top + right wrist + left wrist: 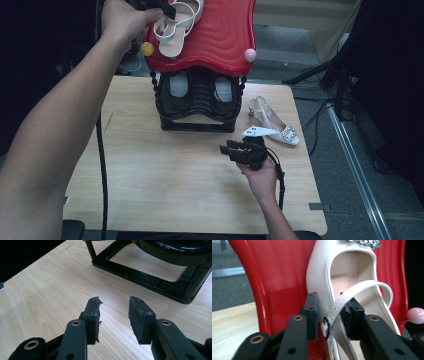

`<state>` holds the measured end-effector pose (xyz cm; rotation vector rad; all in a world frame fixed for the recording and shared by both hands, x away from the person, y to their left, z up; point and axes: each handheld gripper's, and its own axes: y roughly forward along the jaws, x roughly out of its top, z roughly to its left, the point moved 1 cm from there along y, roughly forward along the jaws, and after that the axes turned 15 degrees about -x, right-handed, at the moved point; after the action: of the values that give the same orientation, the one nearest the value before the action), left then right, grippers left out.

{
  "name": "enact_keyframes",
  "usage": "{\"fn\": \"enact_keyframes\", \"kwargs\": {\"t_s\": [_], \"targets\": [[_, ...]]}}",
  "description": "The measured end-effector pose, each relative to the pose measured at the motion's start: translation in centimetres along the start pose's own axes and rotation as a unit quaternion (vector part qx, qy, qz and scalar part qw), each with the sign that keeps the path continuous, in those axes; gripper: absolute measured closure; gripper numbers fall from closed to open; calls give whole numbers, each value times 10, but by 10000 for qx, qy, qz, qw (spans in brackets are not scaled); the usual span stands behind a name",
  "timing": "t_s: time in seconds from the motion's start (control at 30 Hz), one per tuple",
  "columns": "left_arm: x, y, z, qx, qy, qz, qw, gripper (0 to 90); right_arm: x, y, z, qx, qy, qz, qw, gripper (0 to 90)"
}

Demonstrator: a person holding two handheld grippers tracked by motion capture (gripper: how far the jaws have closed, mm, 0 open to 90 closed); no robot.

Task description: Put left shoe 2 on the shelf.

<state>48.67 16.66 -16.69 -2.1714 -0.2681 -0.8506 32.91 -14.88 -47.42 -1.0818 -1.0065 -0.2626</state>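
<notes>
Shoe (322,277) set on red rack top (279,280): our left fingers (312,312) spread off its heel, right fingers (140,317) spread empty; next, second shoe (275,127) on the desk (150,175).

A shoe rack (199,100) stands at the far middle of the table (165,185), and its top shelf (220,35) carries one shoe (175,30) near its left edge. My left gripper (162,7) is up at that shoe's heel end, its jaws on either side of the heel strap (352,296). A second shoe (274,125) lies on the table right of the rack. My right gripper (240,150) is in front of the rack's right corner, just near that second shoe, over bare tabletop.
</notes>
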Motion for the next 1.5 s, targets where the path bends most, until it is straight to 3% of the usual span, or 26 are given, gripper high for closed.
{"fn": "enact_keyframes", "kwargs": {"t_s": [0.27,0.5,0.67,0.7,0.8,0.87,1.03,1.27,1.5], "targets": [[0,-6,0,-147,36,-65,9999,559,0,0,-1,-12,0,-9,10000,623],[2,-19,-3,-273,137,-81,9995,549,2,-2,-3,-32,57,5,10000,632],[2,-27,-8,-190,306,-75,9993,542,2,-3,-3,-34,74,18,10000,635],[2,-30,-9,-281,302,-39,9991,541,3,-3,-4,-39,78,18,10000,636],[3,-40,-11,-415,318,-245,9983,533,3,-4,-6,-49,109,9,9999,638],[3,-46,-10,-371,334,-279,9984,531,3,-4,-6,-61,126,6,9999,638],[-2,-56,-3,-265,367,-248,9987,525,3,-4,-7,-89,105,10,9999,638],[-16,-61,7,-428,355,-122,9984,514,2,-4,-9,-114,138,7,9998,637],[-32,-70,29,-330,321,-109,9989,511,2,-5,-11,-207,113,6,9997,638]]}}
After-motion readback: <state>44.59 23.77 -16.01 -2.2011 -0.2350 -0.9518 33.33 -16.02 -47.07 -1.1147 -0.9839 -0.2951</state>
